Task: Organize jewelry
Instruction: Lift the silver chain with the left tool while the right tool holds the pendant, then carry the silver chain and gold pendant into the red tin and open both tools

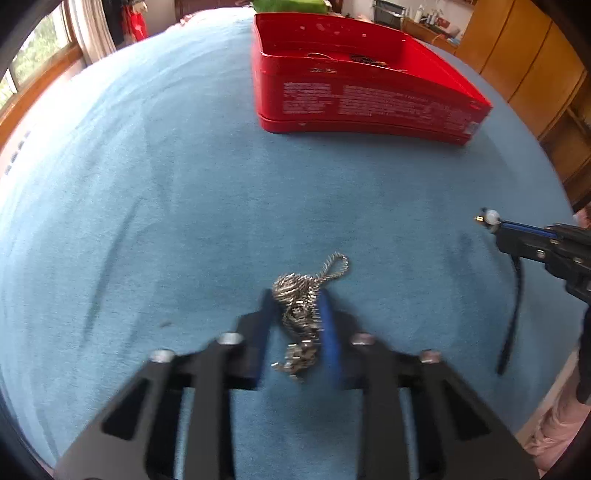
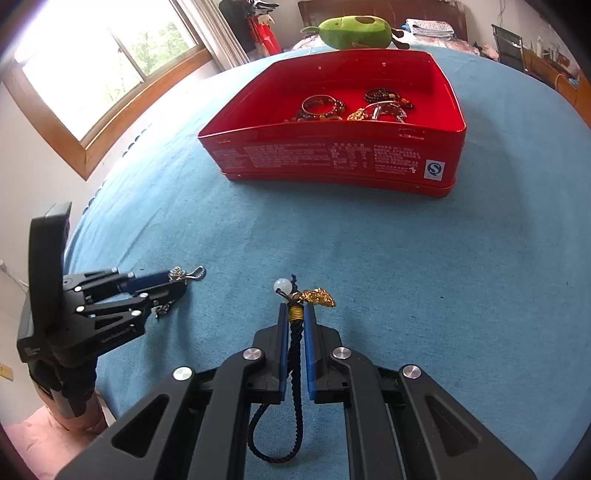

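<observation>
A bunched silver chain (image 1: 299, 314) sits between the blue pads of my left gripper (image 1: 295, 295), low over the blue cloth; both pads touch it and its loop end lies on the cloth. From the right wrist view, my left gripper (image 2: 177, 282) is at the left with the chain (image 2: 179, 275) at its tips. My right gripper (image 2: 295, 314) is shut on a dark blue braided cord (image 2: 293, 347) carrying a white bead (image 2: 280, 286) and a gold charm (image 2: 319, 297). The left wrist view has this gripper (image 1: 495, 223) at the right edge. A red tin (image 2: 332, 155) stands beyond both.
The red tin (image 1: 369, 103) holds several bracelets and beads (image 2: 351, 107). A green avocado plush (image 2: 354, 33) lies behind it. The blue cloth (image 1: 147, 203) covers a bed. A window (image 2: 92, 66) is at the left, wooden cabinets (image 1: 524, 62) at the right.
</observation>
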### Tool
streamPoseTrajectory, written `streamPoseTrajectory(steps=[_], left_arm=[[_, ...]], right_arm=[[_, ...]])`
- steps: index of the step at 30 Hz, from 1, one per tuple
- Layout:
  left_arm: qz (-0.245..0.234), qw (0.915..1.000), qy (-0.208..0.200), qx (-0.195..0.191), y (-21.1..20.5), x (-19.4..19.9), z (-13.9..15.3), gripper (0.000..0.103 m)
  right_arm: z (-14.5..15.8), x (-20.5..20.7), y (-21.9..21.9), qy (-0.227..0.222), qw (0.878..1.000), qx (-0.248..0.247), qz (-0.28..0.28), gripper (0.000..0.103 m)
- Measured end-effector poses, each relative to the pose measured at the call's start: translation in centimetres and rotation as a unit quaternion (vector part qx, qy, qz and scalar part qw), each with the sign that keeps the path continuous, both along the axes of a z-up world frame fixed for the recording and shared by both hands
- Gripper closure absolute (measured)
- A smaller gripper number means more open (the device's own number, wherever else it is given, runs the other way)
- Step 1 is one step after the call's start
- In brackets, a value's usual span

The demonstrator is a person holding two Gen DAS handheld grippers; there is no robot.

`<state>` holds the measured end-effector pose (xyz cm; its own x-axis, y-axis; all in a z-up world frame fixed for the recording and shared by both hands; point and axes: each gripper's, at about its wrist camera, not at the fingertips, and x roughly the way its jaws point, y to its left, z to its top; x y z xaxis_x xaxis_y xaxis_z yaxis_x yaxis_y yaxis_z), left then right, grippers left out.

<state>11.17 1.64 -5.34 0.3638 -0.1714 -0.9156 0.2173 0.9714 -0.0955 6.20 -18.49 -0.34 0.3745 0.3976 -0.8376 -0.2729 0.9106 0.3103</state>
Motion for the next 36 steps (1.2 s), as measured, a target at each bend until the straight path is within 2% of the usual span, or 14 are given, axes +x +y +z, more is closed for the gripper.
streamPoseTrajectory(steps=[3, 9, 18, 28, 36], left_arm=[[0.001, 1.0000, -0.001, -0.004, -0.1, 0.2, -0.1, 0.090], [0.013, 0.9990, -0.015, -0.039, 0.8, -0.4, 0.7, 0.094], [0.005, 0.9957, -0.068, -0.063, 0.8, -1.5, 5.2, 0.094], [-0.001, 0.9950, -0.090, -0.043, -0.7, 0.1, 8.2, 0.094], [0.003, 0.9915, -0.125, -0.037, -1.6, 3.1, 11.9, 0.094]], right_arm=[[-0.1, 0.2, -0.2, 0.003, 1.000, 0.005, -0.003, 0.096], [0.3, 0.0, -0.4, -0.001, 1.000, 0.012, -0.003, 0.096], [2.6, -0.5, -1.0, -0.029, 0.999, 0.019, -0.006, 0.096], [5.5, 0.5, -1.9, -0.047, 0.999, -0.004, -0.020, 0.096], [9.9, 3.1, -2.9, -0.083, 0.996, -0.007, -0.039, 0.096]])
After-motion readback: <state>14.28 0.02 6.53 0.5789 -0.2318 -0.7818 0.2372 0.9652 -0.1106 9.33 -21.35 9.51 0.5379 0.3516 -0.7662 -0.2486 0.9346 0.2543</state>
